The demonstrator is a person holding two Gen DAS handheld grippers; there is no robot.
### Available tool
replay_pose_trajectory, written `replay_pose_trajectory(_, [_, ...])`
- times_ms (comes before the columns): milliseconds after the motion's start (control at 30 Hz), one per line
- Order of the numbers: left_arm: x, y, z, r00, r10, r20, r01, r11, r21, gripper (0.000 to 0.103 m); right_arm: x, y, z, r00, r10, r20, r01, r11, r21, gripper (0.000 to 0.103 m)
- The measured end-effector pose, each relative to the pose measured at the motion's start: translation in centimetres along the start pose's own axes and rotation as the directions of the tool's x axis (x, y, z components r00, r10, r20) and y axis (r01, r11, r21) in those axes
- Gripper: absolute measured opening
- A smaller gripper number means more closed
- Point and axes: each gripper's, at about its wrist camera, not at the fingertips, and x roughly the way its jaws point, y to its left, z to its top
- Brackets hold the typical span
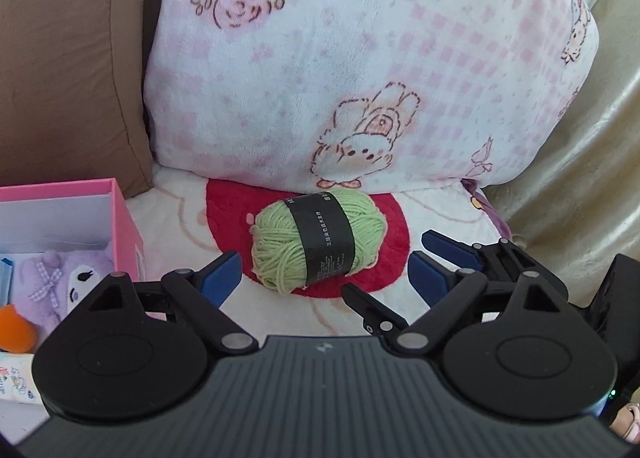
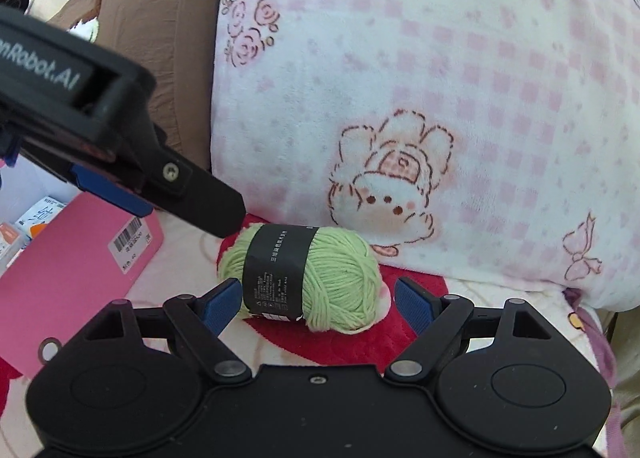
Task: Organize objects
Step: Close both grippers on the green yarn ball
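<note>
Settling: both grippers hang spread over one ball of yarn on a soft bed; the step in hand looks to be picking it up for the box.
Pillow (image 1: 360, 58): pink-checked fleece with rabbit print, propped upright behind the yarn and touching its far side; judged likely to give way if pushed, so come from above and not from the front.
Blanket (image 1: 192, 218): plush cover with a red patch under the yarn; soft, so fingers pressed down may sink and snag the pile.
Pink box (image 1: 120, 218): lidless, to the left of the yarn and near it, with a purple plush toy (image 1: 60, 282) and small packets inside; probably the goal, and room remains near its near wall.
Yarn ball (image 2: 308, 278): pale green, wrapped by a black paper band (image 2: 276, 270), lying on its side on the red patch, free of both grippers.
Right gripper (image 2: 318, 304): released, blue pads wide apart, flanking the near end of the ball without pressing it; better placed of the two.
Left gripper (image 1: 324, 274): released too, empty, its pads wide of the ball and nearer the camera.
Advice: close the right pads across the banded middle, where the paper keeps strands from slipping; squeeze gently, since yarn compresses.
Risk: the two grippers sit close together, so only one should close while the other backs off.
</note>
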Motion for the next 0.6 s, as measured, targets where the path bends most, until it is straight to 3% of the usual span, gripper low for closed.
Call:
replay_pose_trajectory(500, [4.4,0.6,-0.2,0.998,-0.030,0.060,0.032,0.999,-0.035,0.085,3.6,0.4,-0.2,0.999,0.042,0.017,-0.040,0.996,-0.081,0.087])
replay_pose_trajectory(600, [5.0,0.9,-0.2,0.998,-0.029,0.058,0.032,0.998,-0.054,0.077,3.9,0.9,-0.4,0.999,0.037,0.028,-0.033,0.992,-0.126,0.090])
